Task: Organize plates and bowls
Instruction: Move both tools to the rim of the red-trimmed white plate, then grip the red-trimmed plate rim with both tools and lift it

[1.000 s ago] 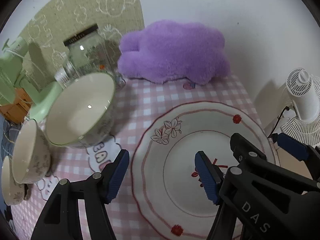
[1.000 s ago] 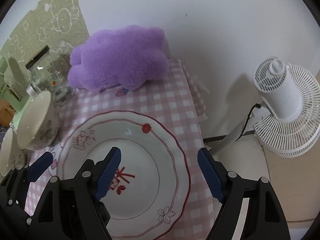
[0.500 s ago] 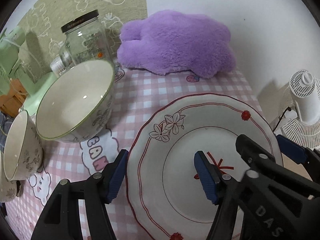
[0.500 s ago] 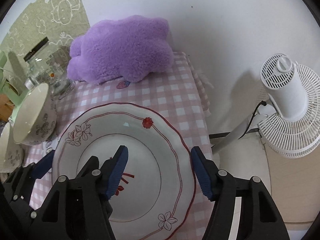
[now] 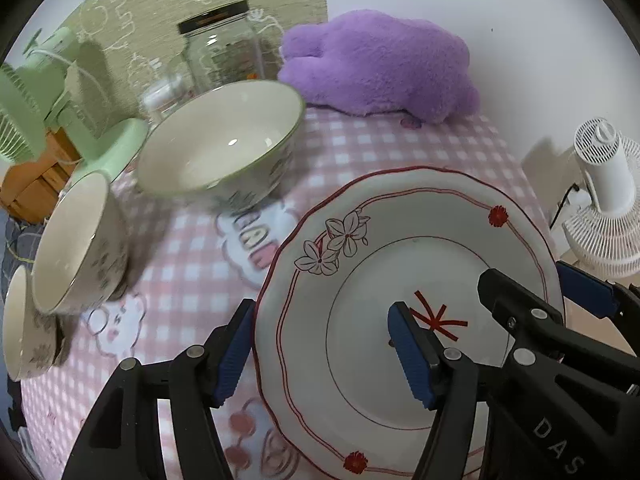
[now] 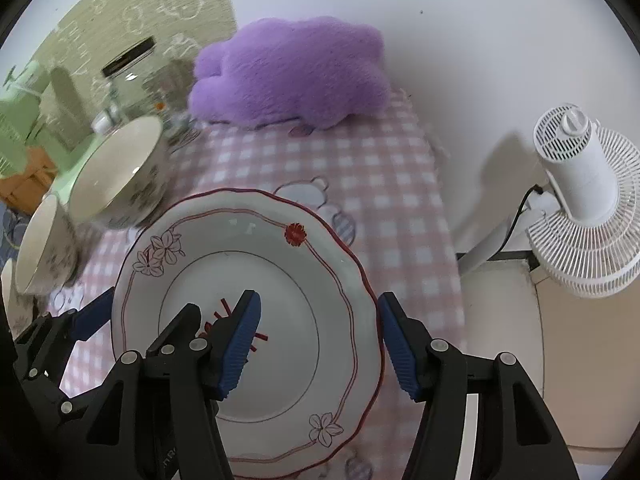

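My left tongs (image 5: 320,344) and closing right tongs (image 6: 318,338) straddle the plate's (image 5: 404,216) opposite rims, neither yet gripping.

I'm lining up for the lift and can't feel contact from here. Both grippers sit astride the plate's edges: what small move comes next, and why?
Probably finish closing both before any lift. The left gripper straddles the plate at its near-left rim, the right gripper straddles the opposite rim, and its jaws are closing, yet the pads look short of the china. Lifting now would likely let the plate slip.
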The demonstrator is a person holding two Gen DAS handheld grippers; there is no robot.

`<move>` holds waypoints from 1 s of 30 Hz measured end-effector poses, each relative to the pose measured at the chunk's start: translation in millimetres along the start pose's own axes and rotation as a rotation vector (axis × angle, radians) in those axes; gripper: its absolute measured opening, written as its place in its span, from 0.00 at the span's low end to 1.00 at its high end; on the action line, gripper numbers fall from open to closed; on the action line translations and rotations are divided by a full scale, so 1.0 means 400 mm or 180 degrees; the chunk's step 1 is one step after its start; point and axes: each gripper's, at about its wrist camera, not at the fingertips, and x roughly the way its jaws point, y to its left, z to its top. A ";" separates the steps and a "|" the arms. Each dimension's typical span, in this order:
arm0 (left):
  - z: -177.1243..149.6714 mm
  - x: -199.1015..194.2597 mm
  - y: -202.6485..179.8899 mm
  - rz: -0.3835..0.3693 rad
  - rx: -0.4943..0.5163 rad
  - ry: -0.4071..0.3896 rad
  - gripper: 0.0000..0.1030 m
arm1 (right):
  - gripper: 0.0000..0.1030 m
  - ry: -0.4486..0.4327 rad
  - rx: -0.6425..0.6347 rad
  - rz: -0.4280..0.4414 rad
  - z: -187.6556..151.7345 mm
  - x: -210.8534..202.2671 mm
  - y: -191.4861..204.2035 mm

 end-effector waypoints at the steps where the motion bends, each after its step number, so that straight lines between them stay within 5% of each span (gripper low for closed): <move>1: -0.010 -0.006 0.008 0.0001 0.0004 0.0012 0.66 | 0.62 0.0012 -0.0009 0.0014 -0.009 -0.005 0.006; 9: -0.079 -0.016 0.059 -0.0017 -0.0181 0.0196 0.64 | 0.58 0.0195 -0.0025 0.0229 -0.066 -0.015 0.034; 30: -0.107 -0.010 0.066 -0.0130 -0.0008 0.0124 0.62 | 0.48 0.0226 -0.0146 0.0361 -0.091 0.001 0.018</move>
